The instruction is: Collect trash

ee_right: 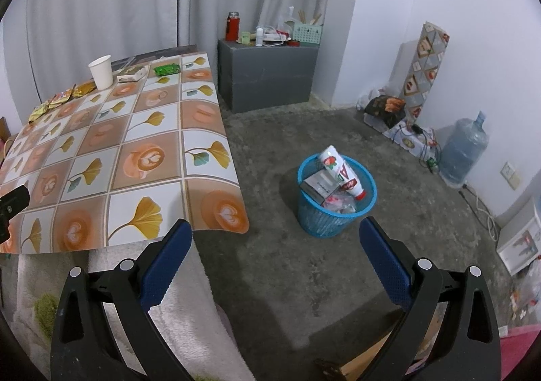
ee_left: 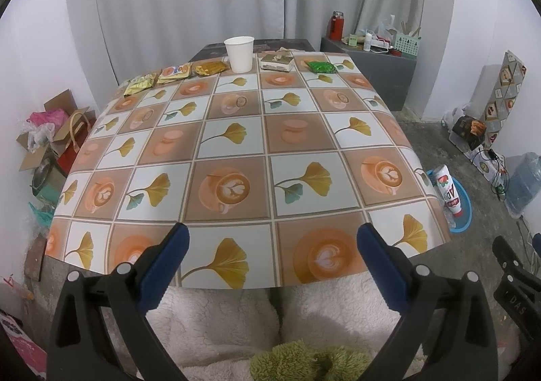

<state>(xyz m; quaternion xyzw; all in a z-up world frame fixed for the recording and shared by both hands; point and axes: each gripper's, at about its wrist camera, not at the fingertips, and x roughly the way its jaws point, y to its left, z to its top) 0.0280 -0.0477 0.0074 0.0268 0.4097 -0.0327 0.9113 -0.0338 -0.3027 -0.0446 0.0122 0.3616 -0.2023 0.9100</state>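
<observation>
bin [ee_right: 324, 218]: blue mesh, sitting on floor — holding white bottle [ee_right: 341, 174], red cap, strawberry print
label: partly showing "AD"
left gripper [ee_left: 272, 240]: fingers spread, gripping nothing
right gripper [ee_right: 275, 235]: spread, gripping nothing

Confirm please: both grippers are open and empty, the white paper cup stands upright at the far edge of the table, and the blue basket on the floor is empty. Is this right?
Not quite. The blue basket is not empty: the right wrist view shows a white bottle and other packaging inside it. The rest holds: the left gripper and right gripper are open and empty, and the white paper cup stands upright at the table's far edge.
</observation>
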